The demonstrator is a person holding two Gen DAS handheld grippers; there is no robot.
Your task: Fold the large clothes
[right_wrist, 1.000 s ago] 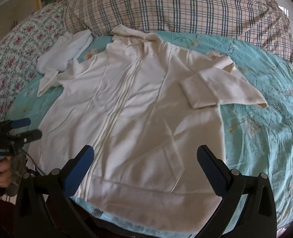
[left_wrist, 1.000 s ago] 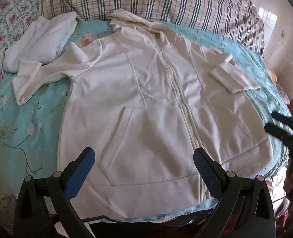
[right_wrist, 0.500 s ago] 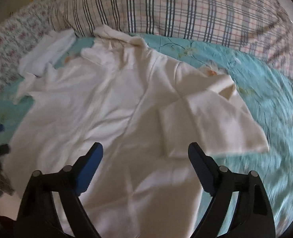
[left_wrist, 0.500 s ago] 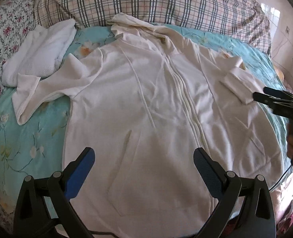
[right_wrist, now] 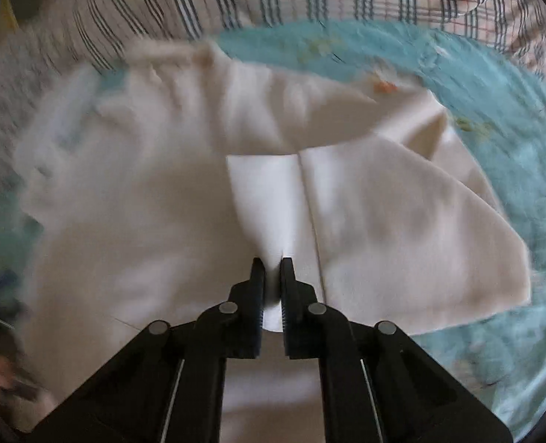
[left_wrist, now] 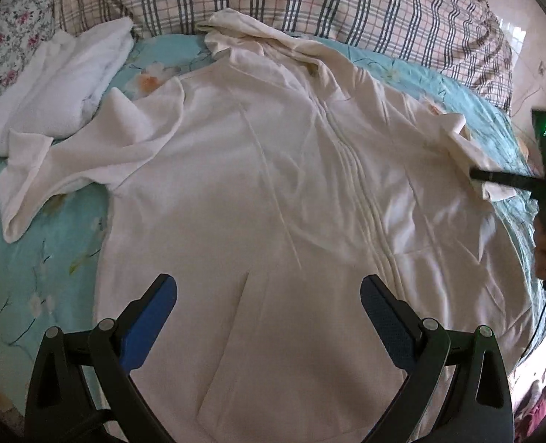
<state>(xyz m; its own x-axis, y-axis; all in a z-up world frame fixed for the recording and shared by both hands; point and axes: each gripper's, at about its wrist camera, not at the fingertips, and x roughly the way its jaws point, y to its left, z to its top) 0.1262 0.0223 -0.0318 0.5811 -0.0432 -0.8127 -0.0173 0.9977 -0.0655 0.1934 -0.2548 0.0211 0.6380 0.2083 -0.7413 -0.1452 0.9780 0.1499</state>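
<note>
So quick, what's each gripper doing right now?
Left gripper: open, holding nothing.
Right gripper: closing, pinching the hoodie's sleeve.

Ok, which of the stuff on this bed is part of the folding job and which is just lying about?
In the job:
- cream zip hoodie, spread flat
- its folded sleeve, right gripper closing on its cuff
- left gripper, open above the hem

Lying about:
- white towel
- plaid quilt
- turquoise floral sheet
</note>
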